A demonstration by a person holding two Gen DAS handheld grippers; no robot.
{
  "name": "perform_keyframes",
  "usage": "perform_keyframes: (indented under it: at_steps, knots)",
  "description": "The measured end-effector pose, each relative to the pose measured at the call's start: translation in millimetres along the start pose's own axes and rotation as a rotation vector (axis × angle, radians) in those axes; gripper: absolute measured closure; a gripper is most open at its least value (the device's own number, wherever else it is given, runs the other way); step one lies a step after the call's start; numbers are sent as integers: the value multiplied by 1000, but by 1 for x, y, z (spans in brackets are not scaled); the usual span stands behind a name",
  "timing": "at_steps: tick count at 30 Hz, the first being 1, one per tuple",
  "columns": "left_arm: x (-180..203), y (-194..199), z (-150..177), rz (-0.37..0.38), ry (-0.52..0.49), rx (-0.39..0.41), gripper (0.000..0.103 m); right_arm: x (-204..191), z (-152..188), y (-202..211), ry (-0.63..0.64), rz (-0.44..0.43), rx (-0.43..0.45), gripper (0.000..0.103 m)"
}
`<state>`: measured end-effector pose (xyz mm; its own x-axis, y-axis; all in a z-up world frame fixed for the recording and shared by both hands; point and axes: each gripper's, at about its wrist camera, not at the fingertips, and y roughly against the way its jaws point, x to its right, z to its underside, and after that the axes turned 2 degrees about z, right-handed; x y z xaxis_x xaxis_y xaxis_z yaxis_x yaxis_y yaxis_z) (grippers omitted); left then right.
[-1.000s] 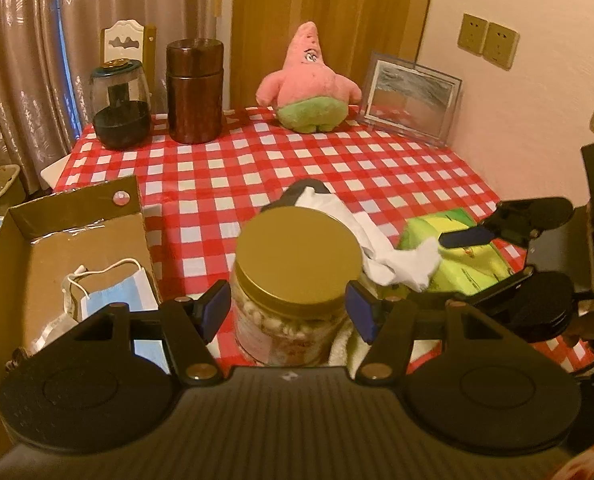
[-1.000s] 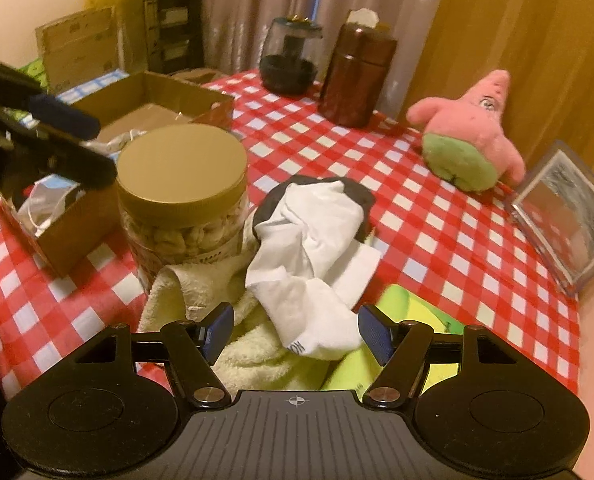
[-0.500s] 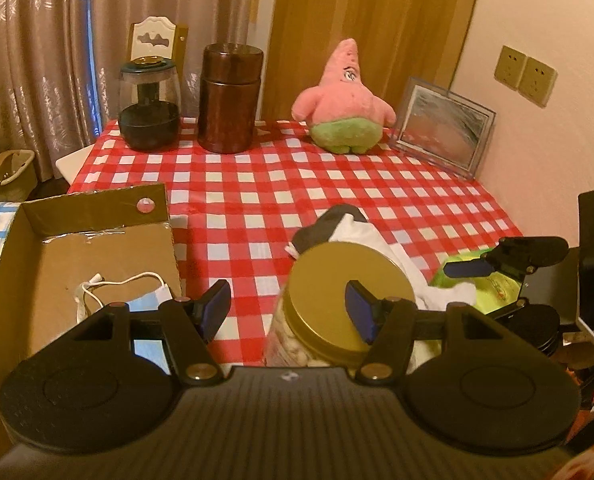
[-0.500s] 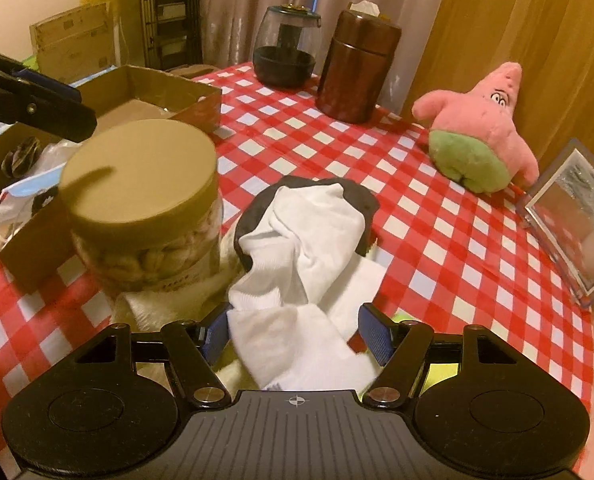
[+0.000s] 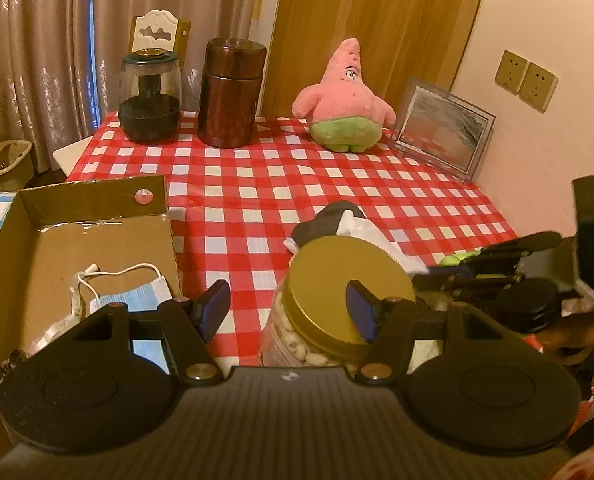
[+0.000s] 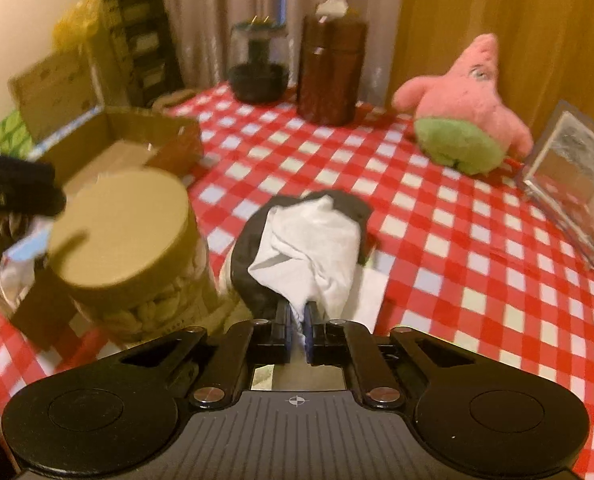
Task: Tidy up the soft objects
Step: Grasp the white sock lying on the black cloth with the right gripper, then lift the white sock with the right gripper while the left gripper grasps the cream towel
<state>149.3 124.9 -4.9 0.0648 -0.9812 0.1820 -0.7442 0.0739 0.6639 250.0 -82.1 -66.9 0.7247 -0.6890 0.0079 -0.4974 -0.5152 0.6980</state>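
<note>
My right gripper (image 6: 297, 330) is shut on the white sock (image 6: 317, 248), which lies over a dark grey sock (image 6: 253, 276) on the checked tablecloth (image 6: 477, 264). A cream towel shows under the socks. My left gripper (image 5: 287, 308) is open and empty, above and just left of the gold-lidded jar of nuts (image 5: 345, 280). The jar also shows in the right wrist view (image 6: 125, 232). A pink star plush (image 5: 345, 100) sits at the back. An open cardboard box (image 5: 97, 240) at the left holds a blue face mask (image 5: 133, 296).
A dark brown canister (image 5: 231, 92) and a glass jar with a dark base (image 5: 151, 96) stand at the back left. A framed picture (image 5: 443, 132) leans on the wall at the back right. A green-yellow item (image 5: 457, 258) lies by the right gripper.
My right gripper has closed on the white sock. My left gripper has drifted left and back from over the jar, staying open.
</note>
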Motion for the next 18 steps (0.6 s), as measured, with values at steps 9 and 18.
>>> perform_keyframes:
  at_steps: [9, 18]
  knots:
    - [19, 22, 12, 33, -20, -3, 42, 11, 0, 86, -165, 59, 176, 98]
    - [58, 35, 37, 92, -39, -33, 42, 27, 26, 167, -340, 145, 313, 98]
